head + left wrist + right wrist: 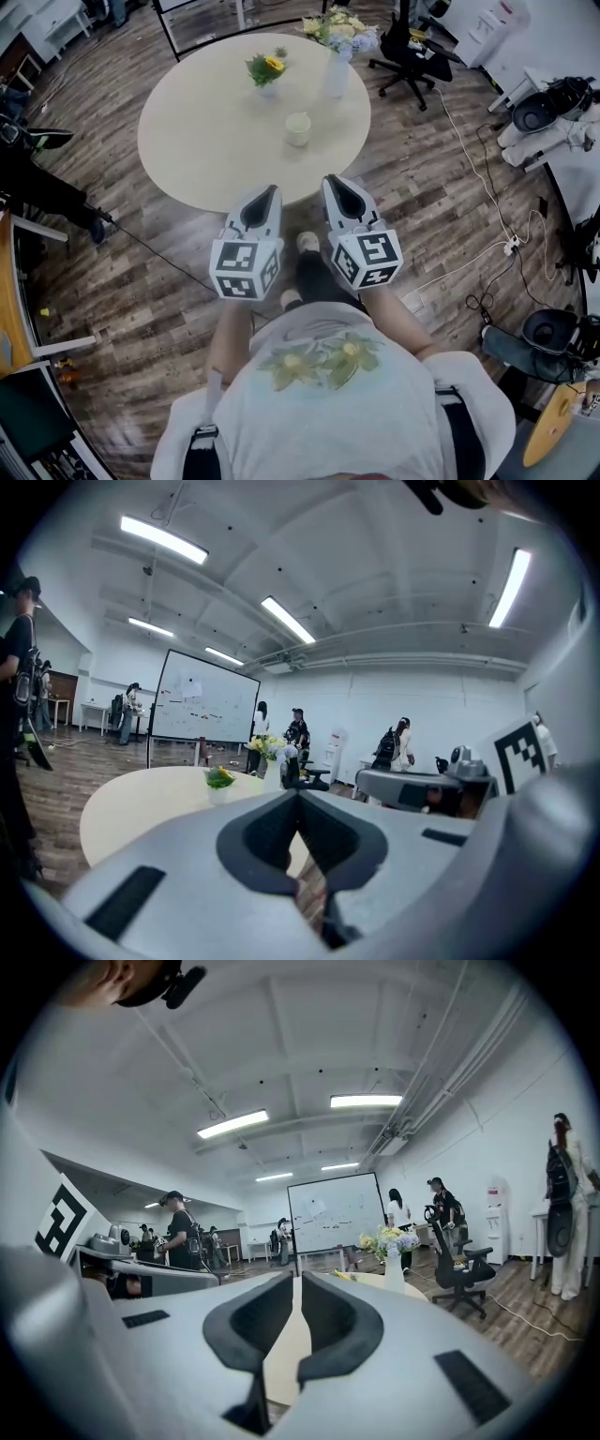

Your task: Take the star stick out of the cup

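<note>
Two grippers are up, side by side and close to the person's body, short of the table's near edge. Left gripper (273,190) first: fingers pressed together at the tips, nothing between them. Right gripper (331,180) just beside it: same story, fingers together and empty.

Ahead sits one round table (187,141) carrying three things. From the left: one small potted plant (267,73), then one pale cup (298,129) nearer the grippers, then one vase (337,70) of flowers. The cup stands well apart from both grippers. The star stick is too small to make out here. One office chair (410,52) waits on the far right.
</note>
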`<state>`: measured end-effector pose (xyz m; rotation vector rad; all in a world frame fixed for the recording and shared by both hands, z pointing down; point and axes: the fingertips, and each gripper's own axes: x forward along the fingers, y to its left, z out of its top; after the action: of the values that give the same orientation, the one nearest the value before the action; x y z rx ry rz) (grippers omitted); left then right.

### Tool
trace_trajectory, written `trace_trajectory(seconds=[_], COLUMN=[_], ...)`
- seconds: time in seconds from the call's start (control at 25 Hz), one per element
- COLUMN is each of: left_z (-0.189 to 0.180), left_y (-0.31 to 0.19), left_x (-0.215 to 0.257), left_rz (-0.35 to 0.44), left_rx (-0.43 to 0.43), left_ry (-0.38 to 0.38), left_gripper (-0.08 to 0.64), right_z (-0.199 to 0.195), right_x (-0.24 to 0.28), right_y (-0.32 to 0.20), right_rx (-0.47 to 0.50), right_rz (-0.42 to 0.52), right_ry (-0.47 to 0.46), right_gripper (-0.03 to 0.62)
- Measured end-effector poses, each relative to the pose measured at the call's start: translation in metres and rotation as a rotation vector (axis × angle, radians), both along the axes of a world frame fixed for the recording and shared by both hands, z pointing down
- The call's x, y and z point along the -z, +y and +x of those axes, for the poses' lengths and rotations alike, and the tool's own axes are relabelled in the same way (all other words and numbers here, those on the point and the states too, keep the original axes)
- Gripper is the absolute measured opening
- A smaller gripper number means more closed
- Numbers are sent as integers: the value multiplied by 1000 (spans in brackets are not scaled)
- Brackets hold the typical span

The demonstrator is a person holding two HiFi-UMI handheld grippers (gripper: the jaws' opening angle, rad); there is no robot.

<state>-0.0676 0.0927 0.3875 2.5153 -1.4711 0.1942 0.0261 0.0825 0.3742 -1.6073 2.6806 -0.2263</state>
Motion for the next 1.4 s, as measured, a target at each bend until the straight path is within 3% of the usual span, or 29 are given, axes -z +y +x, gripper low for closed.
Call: trace_trajectory(seconds=[0.08, 0.16, 0.36, 0.48, 1.4], left_z=[0, -1, -2, -5, -8], left_y=[-9, -18, -42, -58, -180], left_x=[-2, -3, -7, -8, -29], left_rz=[-5, -8, -17, -20, -74], left_rx=[-1, -1, 4, 9, 51], left_ry=[-1, -6, -14, -18, -18], left_gripper=[3, 3, 3, 3, 3], right_z=[-1, -2, -2, -2, 9], right_x=[-1, -1, -1, -4, -32], right_y=[-10, -20, -46, -62, -198], right_rx=[0, 4, 5, 0, 1], right_rz=[-4, -9, -19, -30, -122], right_ry=[-4, -10, -18, -16, -38], right_gripper=[30, 99, 204, 236, 236])
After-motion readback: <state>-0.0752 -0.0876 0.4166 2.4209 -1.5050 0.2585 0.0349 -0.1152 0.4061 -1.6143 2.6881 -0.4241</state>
